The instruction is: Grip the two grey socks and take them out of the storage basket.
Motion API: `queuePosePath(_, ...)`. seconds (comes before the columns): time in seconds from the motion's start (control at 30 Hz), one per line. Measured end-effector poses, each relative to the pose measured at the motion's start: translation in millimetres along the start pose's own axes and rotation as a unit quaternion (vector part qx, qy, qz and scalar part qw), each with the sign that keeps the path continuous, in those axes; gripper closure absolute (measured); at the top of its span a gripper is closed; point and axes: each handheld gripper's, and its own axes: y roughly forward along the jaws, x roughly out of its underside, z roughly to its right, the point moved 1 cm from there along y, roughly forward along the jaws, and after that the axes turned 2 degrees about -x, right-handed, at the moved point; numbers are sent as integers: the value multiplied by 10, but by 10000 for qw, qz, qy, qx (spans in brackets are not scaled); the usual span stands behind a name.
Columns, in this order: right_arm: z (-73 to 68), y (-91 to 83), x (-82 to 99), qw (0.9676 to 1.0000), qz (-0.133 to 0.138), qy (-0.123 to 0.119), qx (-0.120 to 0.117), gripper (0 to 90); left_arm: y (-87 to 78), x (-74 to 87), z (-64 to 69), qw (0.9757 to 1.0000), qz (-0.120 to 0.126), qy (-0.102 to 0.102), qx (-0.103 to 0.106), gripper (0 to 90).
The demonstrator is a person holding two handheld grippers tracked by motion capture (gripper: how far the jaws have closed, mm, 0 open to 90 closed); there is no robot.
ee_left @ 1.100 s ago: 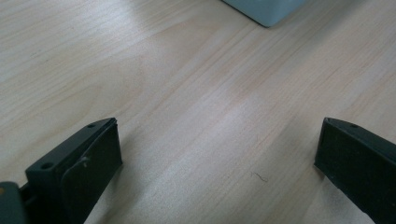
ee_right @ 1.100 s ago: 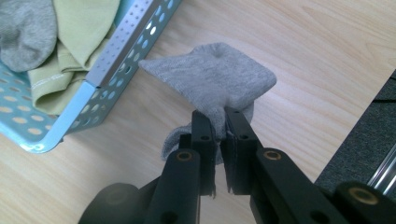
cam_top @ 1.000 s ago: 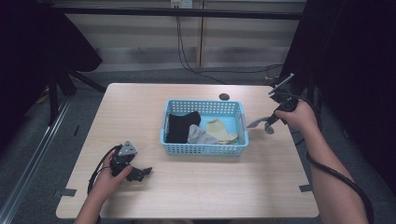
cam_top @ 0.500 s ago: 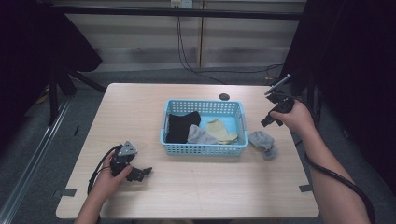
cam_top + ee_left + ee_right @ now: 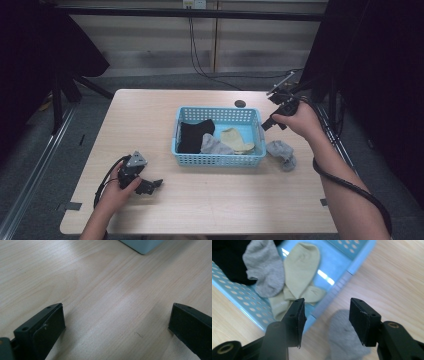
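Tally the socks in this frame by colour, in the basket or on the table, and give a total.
Black sock, in the blue basket: 1
Grey socks: 2, one in the basket, one on the table just outside the basket's right end
Pale yellow socks, in the basket: 2, overlapping, best seen in the right gripper view
Total: 5 socks

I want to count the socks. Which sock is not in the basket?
The grey sock on the table, right of the basket. The black, yellow and other grey sock lie inside.
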Motion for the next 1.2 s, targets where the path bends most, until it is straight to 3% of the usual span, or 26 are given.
queuePosePath(0.3,-342,222,-225,9990,167,-351,-206,360,0,0,0,10000,6,5,2,0)
queuePosePath(0.57,-507,507,-310,9979,137,-555,-302,291,1,3,3,10000,11,-21,22,0)
queuePosePath(1.03,-750,889,-339,9956,-38,-764,-537,353,0,3,3,10000,11,-21,25,0)
queuePosePath(1.2,-796,989,-352,9946,-116,-819,-629,420,1,4,5,10000,12,-34,31,0)
